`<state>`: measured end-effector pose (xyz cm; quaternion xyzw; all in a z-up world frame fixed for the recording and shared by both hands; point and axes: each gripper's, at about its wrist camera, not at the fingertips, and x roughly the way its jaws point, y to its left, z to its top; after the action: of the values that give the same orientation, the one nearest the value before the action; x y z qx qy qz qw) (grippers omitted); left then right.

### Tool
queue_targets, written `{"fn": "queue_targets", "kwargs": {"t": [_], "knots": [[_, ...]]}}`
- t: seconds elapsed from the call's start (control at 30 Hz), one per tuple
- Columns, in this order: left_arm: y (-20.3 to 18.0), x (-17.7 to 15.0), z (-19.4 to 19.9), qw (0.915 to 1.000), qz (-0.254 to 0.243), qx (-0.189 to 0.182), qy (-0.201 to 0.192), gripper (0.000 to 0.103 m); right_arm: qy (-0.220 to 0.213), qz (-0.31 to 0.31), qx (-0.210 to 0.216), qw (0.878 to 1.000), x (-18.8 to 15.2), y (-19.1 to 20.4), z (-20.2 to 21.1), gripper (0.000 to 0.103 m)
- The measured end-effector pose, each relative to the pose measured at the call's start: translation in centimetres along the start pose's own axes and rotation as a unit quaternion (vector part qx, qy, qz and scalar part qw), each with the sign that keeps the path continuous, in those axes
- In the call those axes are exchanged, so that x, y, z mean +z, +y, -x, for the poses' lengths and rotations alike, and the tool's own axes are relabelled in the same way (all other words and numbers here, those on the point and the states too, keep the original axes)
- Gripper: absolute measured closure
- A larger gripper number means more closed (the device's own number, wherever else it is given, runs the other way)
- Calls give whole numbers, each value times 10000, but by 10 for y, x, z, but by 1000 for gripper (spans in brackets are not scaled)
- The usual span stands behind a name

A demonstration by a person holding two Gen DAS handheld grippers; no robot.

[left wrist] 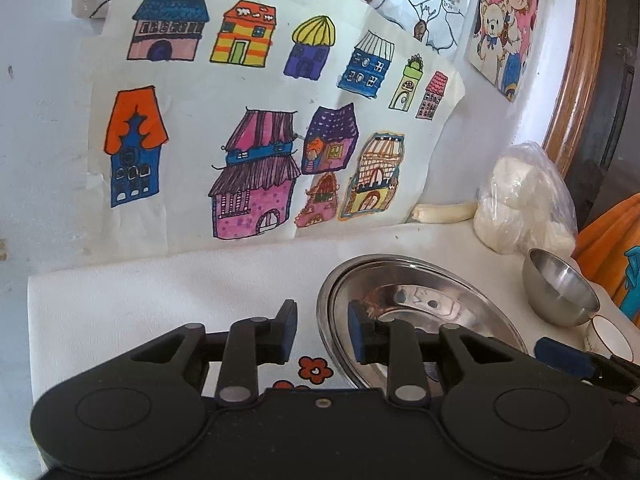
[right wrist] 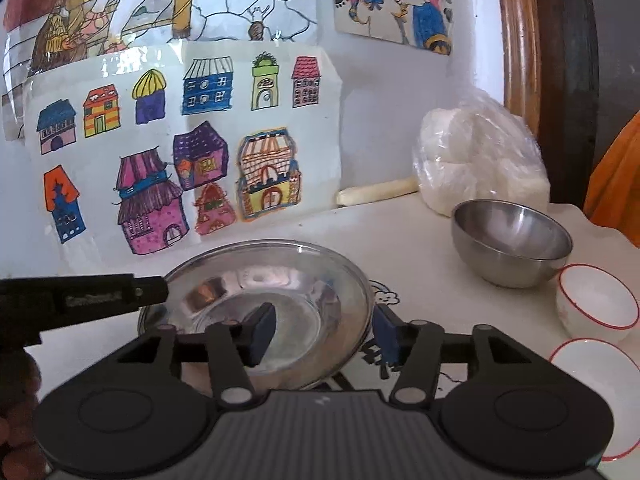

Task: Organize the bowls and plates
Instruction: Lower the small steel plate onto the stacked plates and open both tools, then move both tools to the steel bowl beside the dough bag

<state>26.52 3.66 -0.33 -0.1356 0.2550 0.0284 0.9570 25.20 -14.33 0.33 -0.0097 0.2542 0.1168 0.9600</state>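
Note:
A shiny steel plate (left wrist: 424, 276) (right wrist: 280, 276) lies on the white table. My left gripper (left wrist: 322, 334) straddles the plate's left rim, with a gap between each blue pad and the metal. My right gripper (right wrist: 326, 334) straddles the right rim, one finger over the plate's inside and the other outside it, neither pressing. Both stand open. A steel bowl (left wrist: 560, 292) (right wrist: 512, 244) sits upright to the right of the plate. Two white bowls with red rims (right wrist: 596, 300) (right wrist: 600, 396) stand further right, near the table's edge.
A plastic bag of white lumps (left wrist: 520, 200) (right wrist: 480, 160) and a pale stick (right wrist: 376, 192) lie at the back by the wall. Coloured house drawings (left wrist: 248, 112) lean on the wall behind the plate. An orange cloth (right wrist: 616, 184) hangs beyond the right edge.

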Motion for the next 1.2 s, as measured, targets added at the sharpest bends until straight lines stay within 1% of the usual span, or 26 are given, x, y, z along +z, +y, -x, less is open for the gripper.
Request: {"fn": "queue_targets", "kwargs": {"t": [0.03, 0.1, 0.17, 0.2, 0.23, 0.27, 0.3, 0.37, 0.47, 0.57, 0.67, 0.77, 0.87, 1.0, 1.1, 1.2], "knots": [[0, 0, 1, 10000, 12, 8, -9, 68, -29, -8, -13, 10000, 0, -1, 2, 34], [0, 1, 5, 10000, 31, 1, -45, 60, -81, -32, -52, 9999, 1, -3, 5, 28], [-1, 2, 10, 9999, 38, -7, -98, 45, -142, -111, -67, 9998, 1, -7, 10, 21], [-2, 3, 13, 9999, 47, -35, -139, 41, -205, -183, -69, 9996, 2, -10, 15, 15], [-3, 4, 17, 9998, 64, -51, -176, 31, -267, -233, -81, 9993, 2, -13, 18, 11], [-4, 6, 19, 9997, 77, -72, -211, 21, -339, -278, -102, 9990, 2, -16, 23, 9], [-6, 8, 23, 9995, 82, -105, -271, 17, -417, -319, -129, 9985, 3, -20, 27, 6], [-12, 11, 28, 9992, 23, -171, -369, 2, -575, -407, -188, 9973, 5, -29, 37, 2], [-25, 19, 37, 9976, -98, -394, -553, 1, -743, -518, -332, 9953, 10, -46, 50, 0], [-45, 27, 38, 9955, -291, -673, -604, 1, -856, -592, -522, 9932, 17, -64, 59, 0], [-67, 36, 34, 9923, -523, -951, -601, 1, -938, -622, -681, 9913, 27, -88, 65, 0], [-91, 42, 25, 9894, -690, -1175, -502, 1, -913, -594, -818, 9907, 38, -114, 66, 0], [-118, 46, 9, 9861, -857, -1380, -344, 1, -776, -621, -899, 9910, 45, -148, 61, 0], [-148, 49, -21, 9849, -900, -1481, 24, 1, -519, -780, -930, 9913, 49, -194, 44, 0], [-164, 50, -45, 9849, -810, -1494, 338, 1, -339, -818, -966, 9914, 48, -221, 30, 0], [-175, 51, -68, 9853, -698, -1434, 613, 1, -210, -885, -949, 9913, 47, -234, 16, 0]]}}
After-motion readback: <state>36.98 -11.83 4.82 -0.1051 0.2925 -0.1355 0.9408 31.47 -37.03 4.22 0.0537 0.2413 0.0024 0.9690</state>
